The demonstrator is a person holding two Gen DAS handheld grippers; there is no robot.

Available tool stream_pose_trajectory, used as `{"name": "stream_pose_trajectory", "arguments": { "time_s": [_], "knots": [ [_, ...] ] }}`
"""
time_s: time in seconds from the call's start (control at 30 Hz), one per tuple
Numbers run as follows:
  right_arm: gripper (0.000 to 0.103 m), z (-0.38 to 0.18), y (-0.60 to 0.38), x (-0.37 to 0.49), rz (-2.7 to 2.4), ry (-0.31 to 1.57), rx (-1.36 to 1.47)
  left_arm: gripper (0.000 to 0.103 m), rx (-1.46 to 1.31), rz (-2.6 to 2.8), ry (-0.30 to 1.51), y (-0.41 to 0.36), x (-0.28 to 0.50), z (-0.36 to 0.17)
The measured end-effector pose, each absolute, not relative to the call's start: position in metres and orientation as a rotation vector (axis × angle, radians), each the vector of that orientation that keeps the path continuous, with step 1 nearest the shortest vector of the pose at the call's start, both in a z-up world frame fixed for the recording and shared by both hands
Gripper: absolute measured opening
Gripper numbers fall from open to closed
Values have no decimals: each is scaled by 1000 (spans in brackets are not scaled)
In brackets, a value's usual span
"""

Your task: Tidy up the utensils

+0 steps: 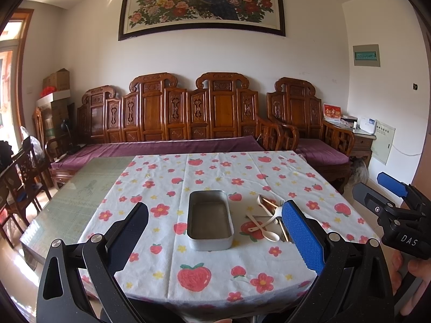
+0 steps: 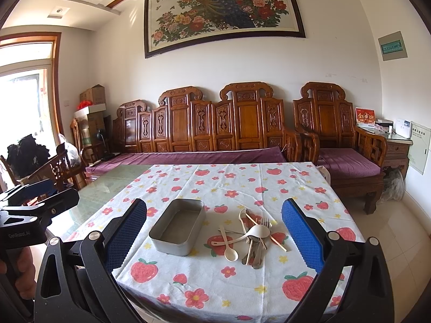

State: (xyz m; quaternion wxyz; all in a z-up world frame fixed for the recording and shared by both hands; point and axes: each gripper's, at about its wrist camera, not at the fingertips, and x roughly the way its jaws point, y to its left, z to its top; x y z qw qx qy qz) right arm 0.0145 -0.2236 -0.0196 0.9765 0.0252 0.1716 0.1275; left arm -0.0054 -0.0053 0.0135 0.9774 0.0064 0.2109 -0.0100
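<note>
Right wrist view: the bench (image 2: 242, 282), under a soft strawberry-print cloth, carries an empty rounded metal tin (image 2: 177, 226), likely meant for the utensil pile (image 2: 250, 237) of cream plastic spoons and steel pieces just beside it. Left gripper (image 1: 215, 231) and right gripper (image 2: 215, 231) hover with fingers spread, holding nothing.

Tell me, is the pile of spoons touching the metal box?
Apart. The right wrist view shows flowered tablecloth between the metal box and the pile of spoons.
</note>
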Motion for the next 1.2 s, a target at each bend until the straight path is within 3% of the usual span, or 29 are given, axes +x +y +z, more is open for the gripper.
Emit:
{"name": "stream_pose_trajectory", "arguments": {
  "time_s": [0.53, 0.97, 1.2],
  "knots": [
    [100, -21, -223, 15, 257, 349, 50, 96, 12, -23, 434, -12, -5, 12],
    [100, -64, -235, 54, 247, 435, 58, 96, 21, -69, 582, -15, 39, -43],
    [88, -99, -243, 95, 244, 500, 51, 96, 20, -106, 646, -22, 73, -66]
  ]
}}
